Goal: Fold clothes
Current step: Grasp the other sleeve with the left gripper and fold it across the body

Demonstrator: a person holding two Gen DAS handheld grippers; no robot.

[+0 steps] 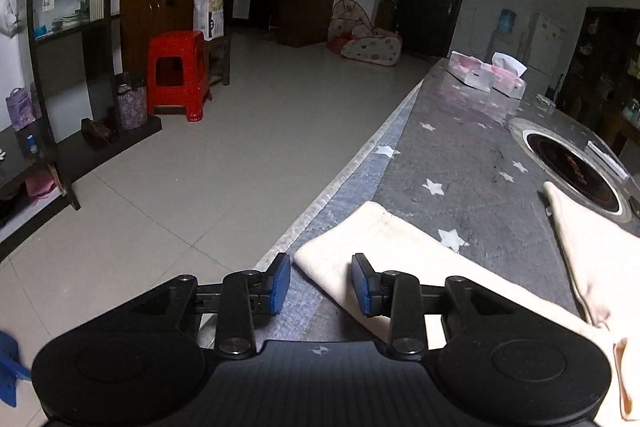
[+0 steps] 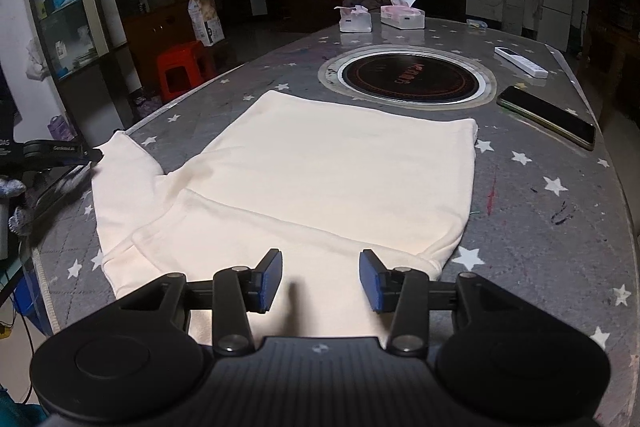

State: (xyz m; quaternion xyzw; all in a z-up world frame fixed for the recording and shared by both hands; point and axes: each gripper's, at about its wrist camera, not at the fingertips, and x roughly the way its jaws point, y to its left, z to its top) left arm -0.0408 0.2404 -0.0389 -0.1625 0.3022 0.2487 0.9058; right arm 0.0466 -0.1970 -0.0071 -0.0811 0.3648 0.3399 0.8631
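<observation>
Progress looks partial: the cream long-sleeved cotton top [image 2: 320,179] lies flat on the grey star-patterned tablecloth [image 2: 540,227], its body smoothed out just short of the round black induction hob [image 2: 408,79] set into the table. One side appears already turned in, since the right edge runs straight and no sleeve shows there, though I cannot be sure of that from these views. The other sleeve [image 1: 360,251] juts out toward the table's edge, unfolded.

The left gripper [image 1: 320,285] hovers at that sleeve's cuff, its blue pads parted to a middling gap with the cuff lying below and between them; the pads do not press on the cloth. The right gripper [image 2: 319,279] hangs over the near end of the top, jaws likewise half apart and holding nothing.

By my reading, what remains is bringing the loose sleeve across the body, then doubling the garment lengthwise into a compact stack.
</observation>
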